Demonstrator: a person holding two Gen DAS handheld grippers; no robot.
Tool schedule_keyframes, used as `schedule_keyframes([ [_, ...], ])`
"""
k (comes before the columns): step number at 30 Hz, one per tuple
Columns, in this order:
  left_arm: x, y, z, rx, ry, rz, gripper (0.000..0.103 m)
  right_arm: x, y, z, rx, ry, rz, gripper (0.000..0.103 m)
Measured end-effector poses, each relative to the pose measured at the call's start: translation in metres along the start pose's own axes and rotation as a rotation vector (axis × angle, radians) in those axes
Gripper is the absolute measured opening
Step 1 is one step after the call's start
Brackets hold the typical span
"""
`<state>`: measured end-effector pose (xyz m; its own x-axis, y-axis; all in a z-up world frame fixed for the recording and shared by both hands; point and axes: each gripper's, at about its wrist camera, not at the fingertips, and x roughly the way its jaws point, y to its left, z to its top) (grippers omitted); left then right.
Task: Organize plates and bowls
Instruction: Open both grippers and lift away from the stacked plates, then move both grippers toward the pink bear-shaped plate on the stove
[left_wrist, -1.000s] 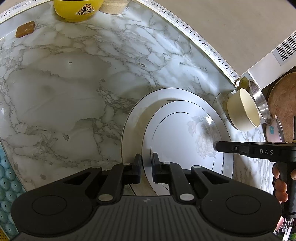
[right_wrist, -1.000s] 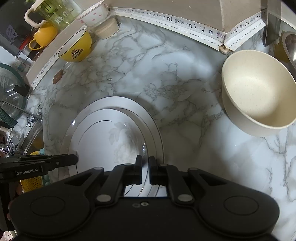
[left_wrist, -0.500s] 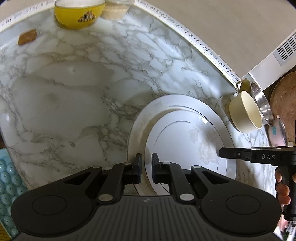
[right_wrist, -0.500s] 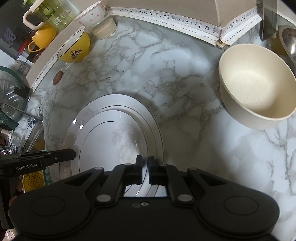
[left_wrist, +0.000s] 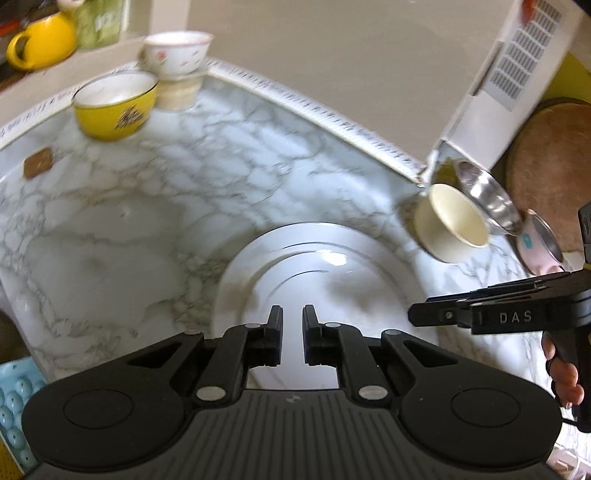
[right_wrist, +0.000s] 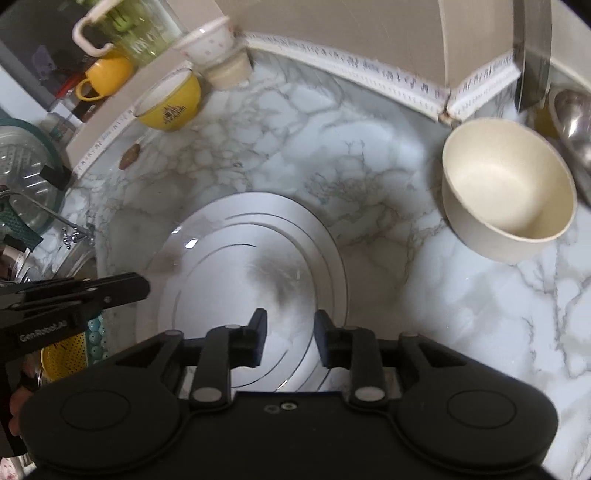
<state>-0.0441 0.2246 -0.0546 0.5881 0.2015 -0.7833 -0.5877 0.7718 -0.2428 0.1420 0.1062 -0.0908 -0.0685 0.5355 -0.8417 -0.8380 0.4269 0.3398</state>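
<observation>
Lifted clear since earlier frame: left gripper (left_wrist: 292, 325) nearly closed, empty; right gripper (right_wrist: 289, 334) opening, empty. Stacked plates (right_wrist: 243, 280) glazed, slippery, fragile; gripped best at rim.

A white marble counter (right_wrist: 461, 325) with grey veining carried everything, edged at the back by a patterned white strip where it met the beige wall. Near its middle lay a large white plate (right_wrist: 325, 236) with a smaller plate (right_wrist: 236, 280) stacked on it; a cream bowl (right_wrist: 506, 195) sat well apart to the right. In the far left corner stood a yellow bowl (right_wrist: 173, 103), a small brown piece (right_wrist: 130, 155) near it, and a flowered white bowl (left_wrist: 177, 53) stacked on a beige one.
</observation>
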Motion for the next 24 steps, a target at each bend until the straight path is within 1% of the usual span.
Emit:
schedule_keyframes([
  [2,-0.004,-0.010,0.001,0.022,-0.015,-0.017,0.010,-0.012,0.006,-0.006,-0.009,-0.032,0.000,0.035],
  [8,-0.017,-0.046,0.002,0.115,-0.070,-0.076,0.010,-0.051,0.013,-0.024,0.005,-0.127,-0.039,0.042],
  [10,-0.021,-0.057,0.001,0.143,-0.085,-0.101,0.012,-0.064,0.013,-0.031,0.016,-0.163,-0.059,0.048],
  [11,-0.023,-0.063,0.001,0.158,-0.091,-0.111,0.016,-0.072,0.013,-0.036,0.022,-0.181,-0.070,0.049],
  [12,-0.025,-0.069,0.001,0.174,-0.099,-0.123,0.023,-0.078,0.013,-0.039,0.027,-0.197,-0.081,0.052],
  [13,-0.027,-0.075,0.000,0.187,-0.108,-0.134,0.028,-0.085,0.013,-0.043,0.033,-0.215,-0.093,0.056],
  [15,-0.033,-0.086,-0.001,0.213,-0.132,-0.164,0.051,-0.099,0.012,-0.051,0.044,-0.255,-0.116,0.063],
  [16,-0.035,-0.091,-0.001,0.227,-0.147,-0.172,0.055,-0.106,0.011,-0.056,0.052,-0.273,-0.128,0.065],
  [18,-0.040,-0.103,-0.002,0.266,-0.166,-0.193,0.056,-0.118,0.009,-0.064,0.067,-0.308,-0.154,0.066],
  [20,-0.042,-0.112,-0.003,0.289,-0.171,-0.216,0.056,-0.129,0.007,-0.072,0.084,-0.336,-0.177,0.071],
  [22,-0.044,-0.121,-0.003,0.316,-0.174,-0.232,0.057,-0.139,0.006,-0.080,0.098,-0.368,-0.206,0.079],
  [23,-0.045,-0.125,-0.003,0.329,-0.177,-0.241,0.059,-0.144,0.006,-0.085,0.105,-0.386,-0.221,0.082],
  [24,-0.046,-0.129,-0.004,0.340,-0.181,-0.250,0.064,-0.148,0.006,-0.089,0.114,-0.403,-0.234,0.084],
])
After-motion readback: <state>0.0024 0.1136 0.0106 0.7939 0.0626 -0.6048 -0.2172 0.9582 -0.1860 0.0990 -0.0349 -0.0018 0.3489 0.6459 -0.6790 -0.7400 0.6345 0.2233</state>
